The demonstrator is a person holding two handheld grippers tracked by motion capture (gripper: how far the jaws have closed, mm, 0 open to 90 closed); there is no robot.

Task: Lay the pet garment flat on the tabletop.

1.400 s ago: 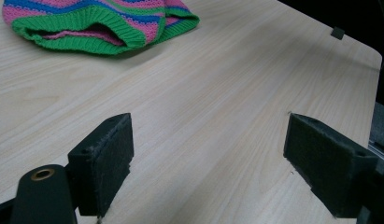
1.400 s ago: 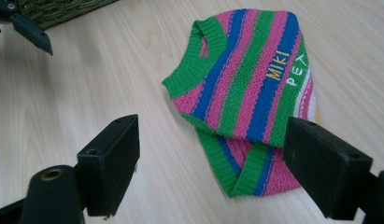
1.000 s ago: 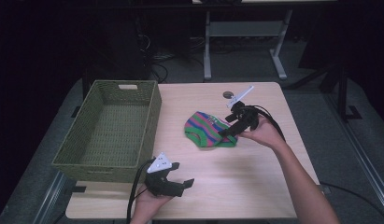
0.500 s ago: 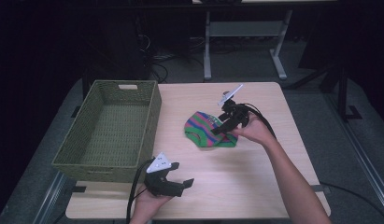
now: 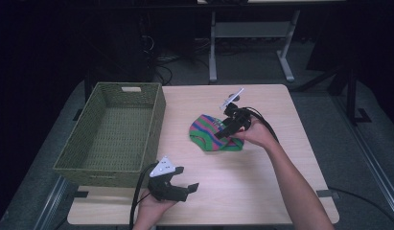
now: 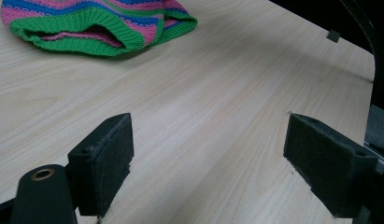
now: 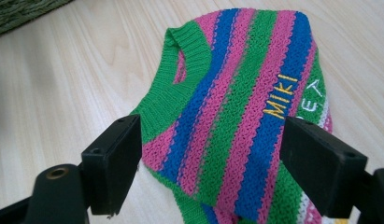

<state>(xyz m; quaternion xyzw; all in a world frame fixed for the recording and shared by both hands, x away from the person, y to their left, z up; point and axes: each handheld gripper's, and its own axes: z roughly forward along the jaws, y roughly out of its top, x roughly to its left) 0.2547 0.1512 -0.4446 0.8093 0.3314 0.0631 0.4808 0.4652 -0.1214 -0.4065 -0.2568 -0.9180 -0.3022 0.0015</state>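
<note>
The black two-jaw left gripper [image 5: 178, 189], with its grey three-cornered plate on top, sits low at the near edge in the person's left hand [image 5: 151, 211], jaws spread wide and pointing right. The black two-jaw right gripper [image 5: 222, 132] is held farther out by the right hand [image 5: 256, 135] (forearm stretched forward), jaws wide apart and angled down to the left.
</note>
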